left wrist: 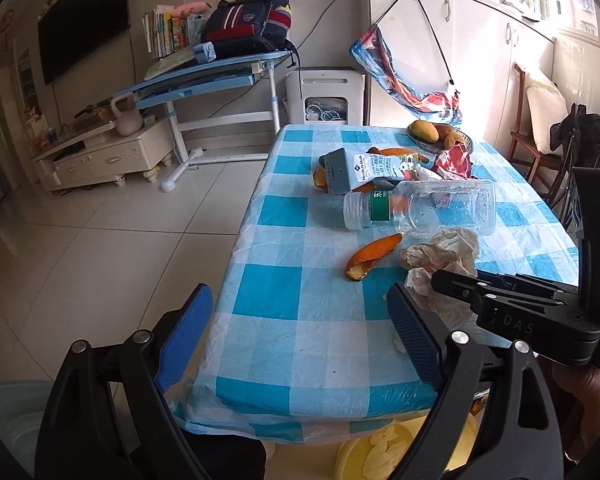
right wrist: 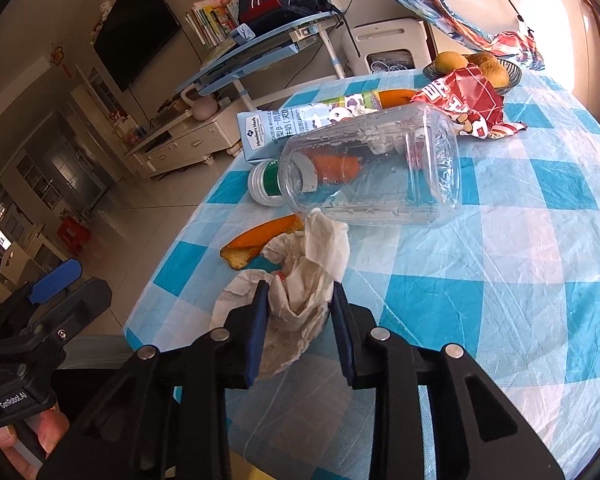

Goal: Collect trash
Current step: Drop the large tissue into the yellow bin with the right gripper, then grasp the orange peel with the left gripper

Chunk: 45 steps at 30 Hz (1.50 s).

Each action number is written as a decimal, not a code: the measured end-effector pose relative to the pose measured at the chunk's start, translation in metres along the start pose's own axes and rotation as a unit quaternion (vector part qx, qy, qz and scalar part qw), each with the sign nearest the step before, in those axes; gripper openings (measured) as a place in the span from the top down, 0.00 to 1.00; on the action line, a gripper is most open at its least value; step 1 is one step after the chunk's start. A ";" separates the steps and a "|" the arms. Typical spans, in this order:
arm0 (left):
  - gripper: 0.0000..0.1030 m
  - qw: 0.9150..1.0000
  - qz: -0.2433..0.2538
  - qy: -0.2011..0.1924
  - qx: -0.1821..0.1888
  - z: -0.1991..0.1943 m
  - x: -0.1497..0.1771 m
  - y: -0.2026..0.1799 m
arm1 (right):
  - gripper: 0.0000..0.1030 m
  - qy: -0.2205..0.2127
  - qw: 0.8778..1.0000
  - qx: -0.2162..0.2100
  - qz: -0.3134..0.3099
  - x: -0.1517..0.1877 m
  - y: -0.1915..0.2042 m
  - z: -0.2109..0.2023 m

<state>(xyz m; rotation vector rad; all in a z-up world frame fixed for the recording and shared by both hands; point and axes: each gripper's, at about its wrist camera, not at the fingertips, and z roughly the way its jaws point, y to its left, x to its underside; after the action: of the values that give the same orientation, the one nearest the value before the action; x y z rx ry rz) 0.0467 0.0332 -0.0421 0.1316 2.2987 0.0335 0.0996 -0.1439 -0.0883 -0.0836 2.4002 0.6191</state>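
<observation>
Right now our right gripper point(right wrist: 300, 312) has its pads pinched on the crumpled tissue point(right wrist: 308, 276), which sits between the fingers and bunches forward of the tips toward the clear plastic bottle point(right wrist: 372, 168). Our left gripper point(left wrist: 300, 336) hangs wide open, empty, just left of the wad.

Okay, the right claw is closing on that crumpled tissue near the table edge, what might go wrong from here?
1. The right claw pinches only part of the crumpled tissue; loose folds spill outside the fingers, so it may tear or slip free when lifted.
2. The tissue's far end touches the clear bottle lying on its side; pulling might set it rolling.
3. The orange peel lies against the tissue and might drag along, perhaps off the table edge.
</observation>
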 end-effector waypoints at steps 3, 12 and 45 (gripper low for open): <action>0.17 1.000 0.009 0.010 0.010 0.008 -0.003 -0.004 | 0.72 -0.004 1.000 -0.005 -0.005 0.000 -0.001 -0.007; 0.17 0.997 0.064 0.042 0.020 0.049 -0.016 -0.032 | 0.72 -0.006 1.000 -0.023 -0.019 0.007 -0.010 -0.039; 0.17 0.990 0.108 0.083 0.023 0.124 -0.029 -0.079 | 0.44 0.121 0.976 -0.059 -0.174 0.073 0.014 -0.048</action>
<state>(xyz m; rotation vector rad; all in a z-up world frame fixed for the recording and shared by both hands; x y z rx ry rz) 0.1514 -0.0507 -0.1082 0.4151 2.4427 0.1071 0.0115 -0.1461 -0.0941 -0.6487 2.4912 0.6120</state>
